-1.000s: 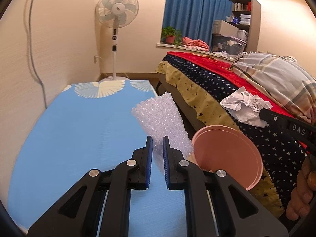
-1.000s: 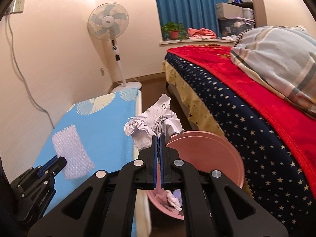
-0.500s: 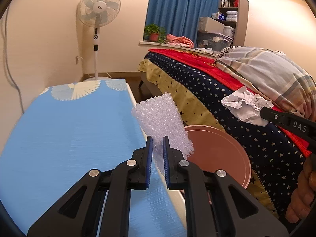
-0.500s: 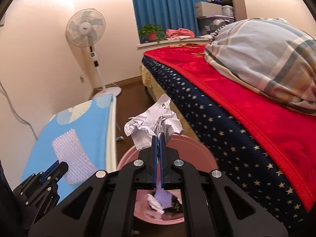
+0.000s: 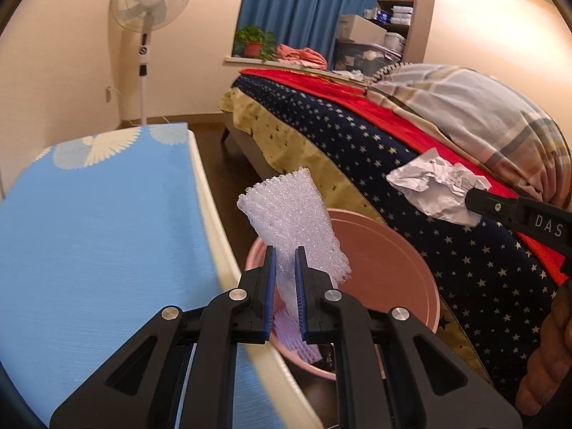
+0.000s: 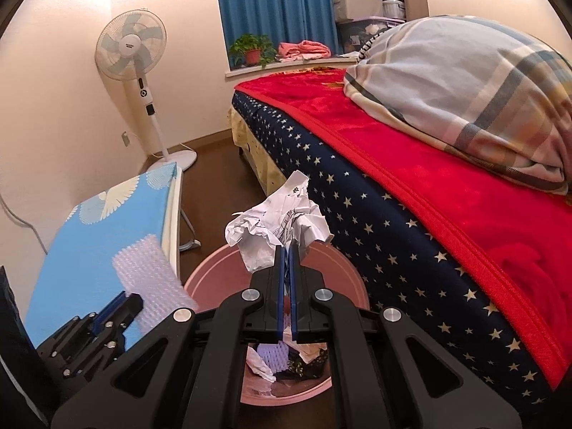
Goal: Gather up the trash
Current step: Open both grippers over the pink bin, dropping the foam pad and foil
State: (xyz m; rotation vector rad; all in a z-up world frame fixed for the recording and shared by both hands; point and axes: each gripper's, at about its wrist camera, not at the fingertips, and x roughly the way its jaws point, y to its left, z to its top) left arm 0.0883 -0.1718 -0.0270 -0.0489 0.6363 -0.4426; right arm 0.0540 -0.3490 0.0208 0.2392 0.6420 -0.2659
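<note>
My left gripper [image 5: 285,255] is shut on a sheet of bubble wrap [image 5: 293,225] and holds it over the near rim of a pink trash bin [image 5: 404,261]. My right gripper [image 6: 285,250] is shut on a crumpled white paper [image 6: 275,230] and holds it above the same bin [image 6: 211,279], which has some trash inside. The paper [image 5: 436,191] and the right gripper also show at the right in the left wrist view. The bubble wrap [image 6: 150,279] and the left gripper show at lower left in the right wrist view.
A blue ironing board [image 5: 89,232] stands left of the bin. A bed with a starred navy cover [image 5: 357,150] and a plaid duvet [image 6: 464,85] is on the right. A standing fan [image 6: 139,64] is by the far wall.
Both grippers have moved right and forward with their loads. The bubble wrap went from over the board to over the bin's rim; the paper is now over the bin.
</note>
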